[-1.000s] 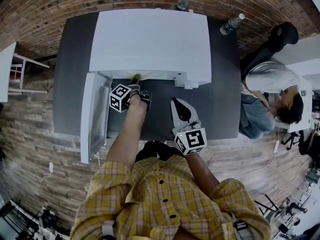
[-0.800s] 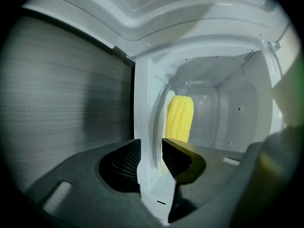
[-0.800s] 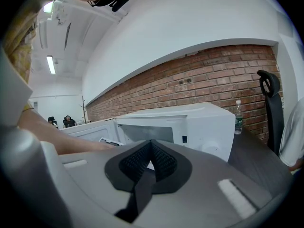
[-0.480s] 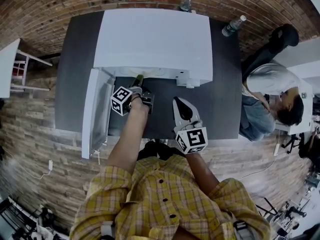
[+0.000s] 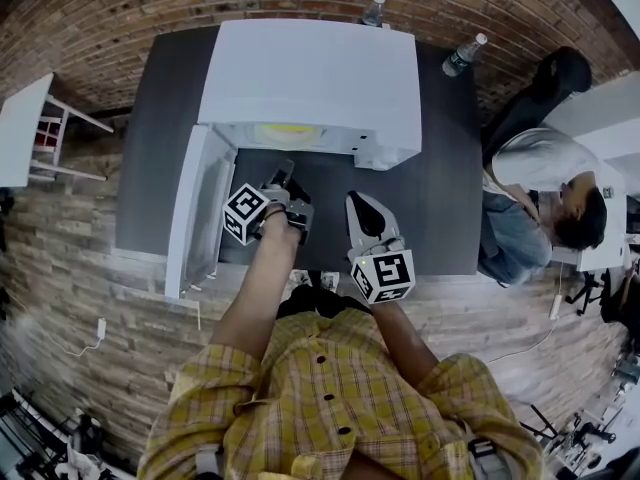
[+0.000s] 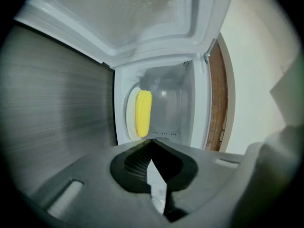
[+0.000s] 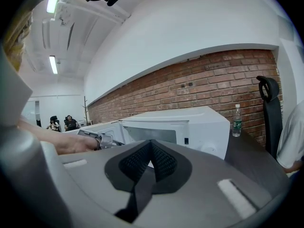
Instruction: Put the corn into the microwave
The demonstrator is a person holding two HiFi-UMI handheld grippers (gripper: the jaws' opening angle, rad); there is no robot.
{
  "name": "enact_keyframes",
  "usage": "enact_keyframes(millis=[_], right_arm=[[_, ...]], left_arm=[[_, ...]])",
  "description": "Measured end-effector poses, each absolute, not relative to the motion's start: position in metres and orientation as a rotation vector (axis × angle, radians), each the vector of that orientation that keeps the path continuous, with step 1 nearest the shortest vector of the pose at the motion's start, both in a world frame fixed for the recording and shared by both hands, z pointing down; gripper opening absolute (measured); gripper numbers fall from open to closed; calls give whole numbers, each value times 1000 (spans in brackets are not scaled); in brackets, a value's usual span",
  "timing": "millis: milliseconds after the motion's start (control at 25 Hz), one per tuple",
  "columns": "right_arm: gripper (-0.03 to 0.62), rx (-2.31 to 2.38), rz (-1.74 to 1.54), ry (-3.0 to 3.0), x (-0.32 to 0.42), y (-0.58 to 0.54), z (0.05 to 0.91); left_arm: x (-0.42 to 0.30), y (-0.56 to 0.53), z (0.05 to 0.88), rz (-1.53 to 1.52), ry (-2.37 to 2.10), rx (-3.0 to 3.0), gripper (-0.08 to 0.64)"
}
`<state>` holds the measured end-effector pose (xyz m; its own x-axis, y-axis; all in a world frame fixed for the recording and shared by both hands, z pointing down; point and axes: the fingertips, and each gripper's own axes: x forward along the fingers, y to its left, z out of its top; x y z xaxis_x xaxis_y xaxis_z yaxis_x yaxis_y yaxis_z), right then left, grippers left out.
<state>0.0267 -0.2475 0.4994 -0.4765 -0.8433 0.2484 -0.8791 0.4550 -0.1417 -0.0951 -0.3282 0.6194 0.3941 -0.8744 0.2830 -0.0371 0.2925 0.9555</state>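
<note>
Right gripper (image 7: 152, 144): jaws closed on nothing, above the dark table (image 5: 440, 208)
Left gripper (image 6: 152, 140): jaws closed, empty, just before the microwave (image 5: 310, 78) opening
Door (image 5: 195, 213): swung open at left
Corn (image 6: 144, 113): lying inside the microwave, apart from both grippers

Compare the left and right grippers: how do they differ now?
The left gripper faces into the open microwave, corn straight ahead; the right gripper faces its outer casing from the right. The left gripper reaches further over the table; the right gripper hangs back near its edge. Both are shut and empty.
</note>
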Motion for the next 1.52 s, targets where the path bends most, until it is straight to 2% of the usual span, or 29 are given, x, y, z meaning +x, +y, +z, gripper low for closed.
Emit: enact_keyframes(millis=[440,960,1520], right_arm=[[2,1507,377,-2580,24,-225,484],[2,1512,403,-2634,23,-204,467],[2,1504,311,-2671,23,-197,447]], left_arm=[[-91,-276,555,-703,-1023,1420,0],[-76,-225,484,-296,-1330,2094,-3],[-63,-199,451,-10,-1564,2454,-3]])
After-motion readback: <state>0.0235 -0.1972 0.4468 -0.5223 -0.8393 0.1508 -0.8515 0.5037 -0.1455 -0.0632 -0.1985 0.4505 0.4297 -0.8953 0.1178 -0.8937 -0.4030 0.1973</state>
